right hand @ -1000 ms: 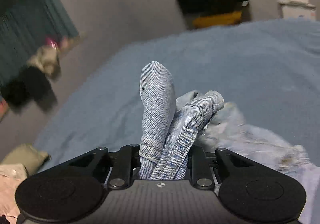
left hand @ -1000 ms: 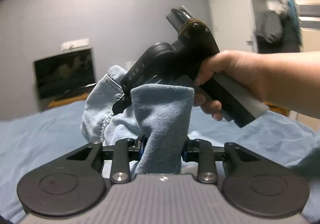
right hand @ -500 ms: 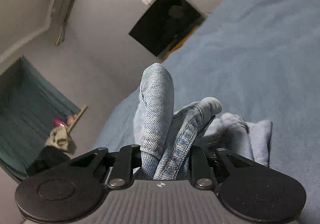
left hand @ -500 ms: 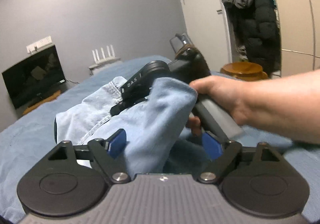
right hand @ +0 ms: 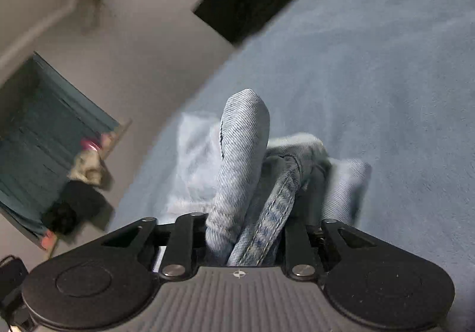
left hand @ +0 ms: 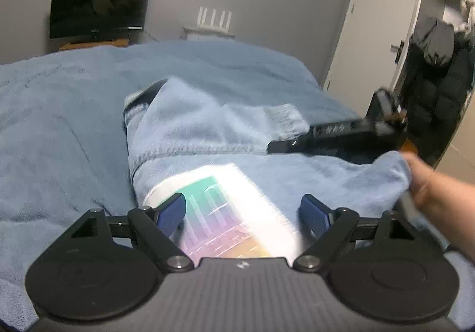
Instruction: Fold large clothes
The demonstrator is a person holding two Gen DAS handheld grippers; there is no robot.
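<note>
The jeans [left hand: 213, 136] lie bunched on the bed [left hand: 59, 130], whose cover is a soft, napped blue fleece with shallow ripples; the denim is pale, washed, with a raised double-stitched seam running across the middle of the garment and a frayed-looking hem at its far side; a blurred white panel with a glossy rainbow print [left hand: 231, 219] sits on the near end of the cloth, its nature unclear; the left gripper [left hand: 243, 213] hovers just above that panel with its blue, flat-faced pads spread wide apart and holding nothing; the right gripper [right hand: 245, 240] is clenched on a thick wad of the jeans, one smooth rounded fold of twill standing upright between its black fingers beside a ridged, darker-stitched seam edge; in the left view the same tool appears as a long matte black body [left hand: 341, 133] lying against the far right part of the denim, with the right hand [left hand: 424, 183] partly wrapped in cloth; beyond the bed stand a flat black television [left hand: 98, 5] and a white door [left hand: 377, 26].
</note>
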